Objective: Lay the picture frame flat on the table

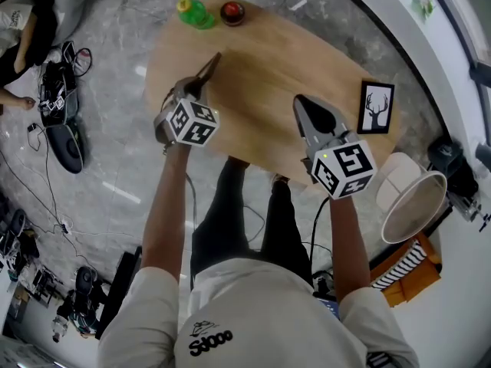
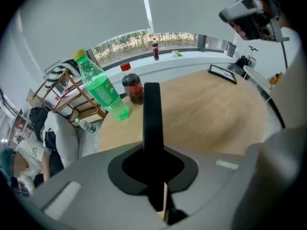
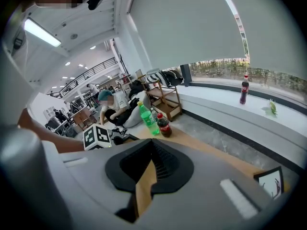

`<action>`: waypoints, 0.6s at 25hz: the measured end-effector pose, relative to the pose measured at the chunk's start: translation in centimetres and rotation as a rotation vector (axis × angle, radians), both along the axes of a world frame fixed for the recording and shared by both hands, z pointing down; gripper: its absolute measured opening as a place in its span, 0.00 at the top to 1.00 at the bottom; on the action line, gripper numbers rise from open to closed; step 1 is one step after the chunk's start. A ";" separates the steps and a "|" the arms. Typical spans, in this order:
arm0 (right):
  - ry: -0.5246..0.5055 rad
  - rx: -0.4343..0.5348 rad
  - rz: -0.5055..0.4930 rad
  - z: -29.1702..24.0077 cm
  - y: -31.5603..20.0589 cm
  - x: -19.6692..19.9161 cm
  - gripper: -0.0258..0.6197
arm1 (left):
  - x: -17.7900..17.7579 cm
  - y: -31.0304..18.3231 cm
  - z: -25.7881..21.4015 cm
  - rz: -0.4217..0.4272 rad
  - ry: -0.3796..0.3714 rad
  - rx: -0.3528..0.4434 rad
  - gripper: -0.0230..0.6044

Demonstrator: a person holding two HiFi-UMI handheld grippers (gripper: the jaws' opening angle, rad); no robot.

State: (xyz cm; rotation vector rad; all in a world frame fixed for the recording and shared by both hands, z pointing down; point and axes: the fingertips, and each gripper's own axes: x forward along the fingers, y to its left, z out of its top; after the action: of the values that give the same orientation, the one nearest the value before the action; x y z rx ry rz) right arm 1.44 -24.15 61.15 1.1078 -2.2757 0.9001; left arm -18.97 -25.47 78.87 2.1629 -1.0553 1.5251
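frame: black rectangular picture frame (image 1: 376, 107) with a deer-silhouette print, on the oval light-wood table (image 1: 268, 67), near its rim, nothing touching it.
frame, attitude: the head view shows the whole print. The left gripper view shows the frame (image 2: 222, 73) only as a thin low sliver along the tabletop (image 2: 216, 114), so it looks flat. Fully flat or propped a little, can't tell.
frame, right gripper view: only one corner (image 3: 271, 182) at the lower right edge, with part of the print.
left gripper (image 1: 215, 58): well apart from the frame, over the table. Its own view shows the jaws (image 2: 152, 90) pressed together into one black bar, nothing between them.
right gripper (image 1: 303, 100): near the frame, between it and the left gripper. Its jaws (image 3: 152, 145) meet at the tip with a thin wedge of table (image 3: 201, 145) showing lower down, nothing pinched.
bottles: green plastic bottle with yellow cap (image 1: 196, 14) and dark cola bottle with red cap (image 1: 232, 12), side by side at the table end far from the frame. The gripper views show both standing upright (image 2: 100, 87) (image 2: 133, 86) (image 3: 147, 119) (image 3: 163, 124).
head view only: the person's arms and the round white seat (image 1: 410, 202) just off the table beside the frame.
gripper views only: window sill beyond the frame, with a second cola bottle (image 2: 155, 49) (image 3: 244, 91).
right gripper view only: the left gripper's marker cube (image 3: 99, 137) from the side, and people seated far off.
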 end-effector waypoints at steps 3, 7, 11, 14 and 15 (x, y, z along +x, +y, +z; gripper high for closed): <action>0.002 -0.011 0.012 0.5 0.5 0.7 0.96 | 0.6 0.2 0.5 0.011 -0.015 -0.003 0.93; 0.013 -0.020 0.029 1.2 1.0 1.1 0.96 | 1.0 0.6 1.2 0.032 -0.037 -0.003 0.93; 0.017 -0.017 0.038 1.2 1.4 1.1 0.96 | 1.1 1.0 1.4 0.040 -0.048 0.012 0.93; 0.016 -0.016 0.043 1.2 1.6 1.0 0.96 | 1.8 1.6 1.5 0.053 -0.052 0.011 0.90; 0.017 -0.015 0.045 1.2 1.6 1.0 0.96 | 2.0 1.8 1.6 0.058 -0.056 0.012 0.90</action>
State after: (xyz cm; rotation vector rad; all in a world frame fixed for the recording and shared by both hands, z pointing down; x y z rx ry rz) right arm 2.43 -22.51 62.32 1.1597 -2.2356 0.9201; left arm -16.92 -23.64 80.44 2.1887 -1.0307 1.6174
